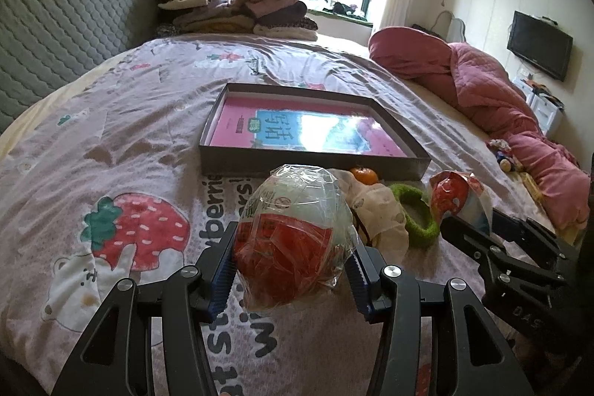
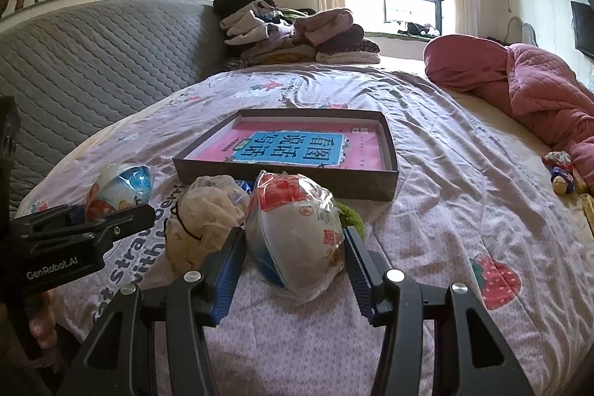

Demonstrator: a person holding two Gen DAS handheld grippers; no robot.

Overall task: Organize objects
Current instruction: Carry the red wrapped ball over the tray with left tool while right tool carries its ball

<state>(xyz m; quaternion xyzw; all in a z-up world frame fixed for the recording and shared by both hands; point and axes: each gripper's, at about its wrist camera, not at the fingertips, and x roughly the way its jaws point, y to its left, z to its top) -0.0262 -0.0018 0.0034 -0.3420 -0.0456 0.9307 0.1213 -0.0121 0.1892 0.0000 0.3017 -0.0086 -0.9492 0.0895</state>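
Observation:
My left gripper (image 1: 293,257) is shut on a clear-wrapped red and white snack bag (image 1: 295,232) and holds it just above the bedspread. In the right wrist view that gripper (image 2: 85,216) and its bag (image 2: 120,190) show at the left. My right gripper (image 2: 295,255) is shut on a second wrapped red and white bag (image 2: 297,232); in the left wrist view it (image 1: 469,221) shows at the right holding that bag (image 1: 458,193). A shallow dark box (image 1: 386,169) (image 2: 289,182) with a pink and blue book (image 1: 308,130) (image 2: 293,145) inside lies beyond them.
A cream cloth pouch (image 1: 378,210) (image 2: 208,214), a green fuzzy ring (image 1: 417,210) and a small orange (image 1: 364,174) lie before the box. A clothes pile (image 1: 237,10) stands at the headboard. A pink quilt (image 1: 493,95) and small toys (image 2: 560,171) lie at the right.

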